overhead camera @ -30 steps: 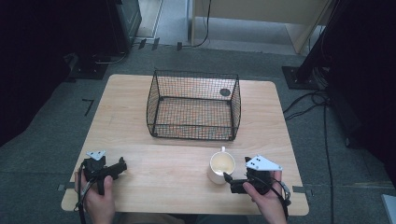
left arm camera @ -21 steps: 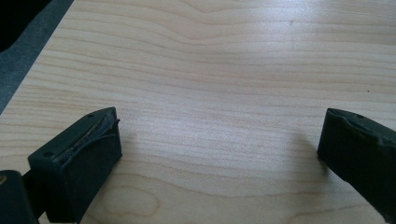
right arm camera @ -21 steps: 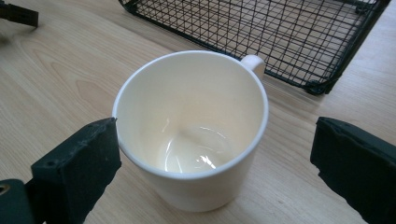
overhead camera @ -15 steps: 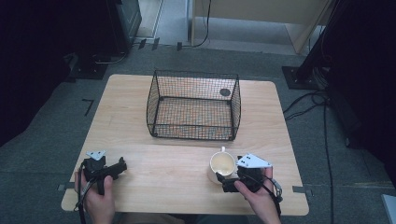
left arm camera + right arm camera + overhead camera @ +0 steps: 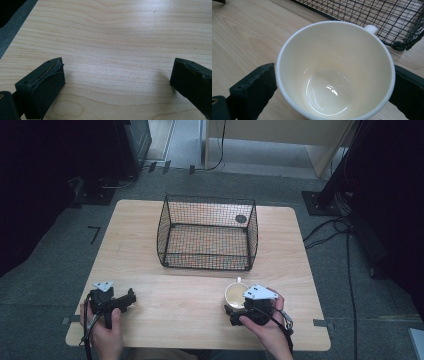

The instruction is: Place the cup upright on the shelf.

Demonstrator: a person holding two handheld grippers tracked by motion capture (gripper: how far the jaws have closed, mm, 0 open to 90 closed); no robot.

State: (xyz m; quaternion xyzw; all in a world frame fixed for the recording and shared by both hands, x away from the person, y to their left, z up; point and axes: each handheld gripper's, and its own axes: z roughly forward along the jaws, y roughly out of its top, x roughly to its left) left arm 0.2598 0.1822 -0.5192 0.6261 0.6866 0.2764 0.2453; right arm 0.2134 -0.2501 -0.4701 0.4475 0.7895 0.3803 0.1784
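A cream-white cup (image 5: pixel 236 293) stands upright and empty on the wooden table (image 5: pixel 165 295), near the front right, with its handle (image 5: pixel 371 28) pointing towards the basket. My right gripper (image 5: pixel 235 302) is open, and its two black jaws flank the cup (image 5: pixel 332 72) left and right at the rim; I cannot tell whether they touch it. At the front left my left gripper (image 5: pixel 127 298) rests low over the bare wood, open, with nothing between its jaws (image 5: pixel 117 75).
A black wire basket (image 5: pixel 210 198) stands at the middle back of the table, just beyond the cup, with a small dark round thing (image 5: pixel 241 218) in its far right corner. The table's front edge runs just behind both hands.
My right gripper has moved left and forward up to the cup, so its jaws now sit on both sides of it. The left gripper and the cup have stayed in place.
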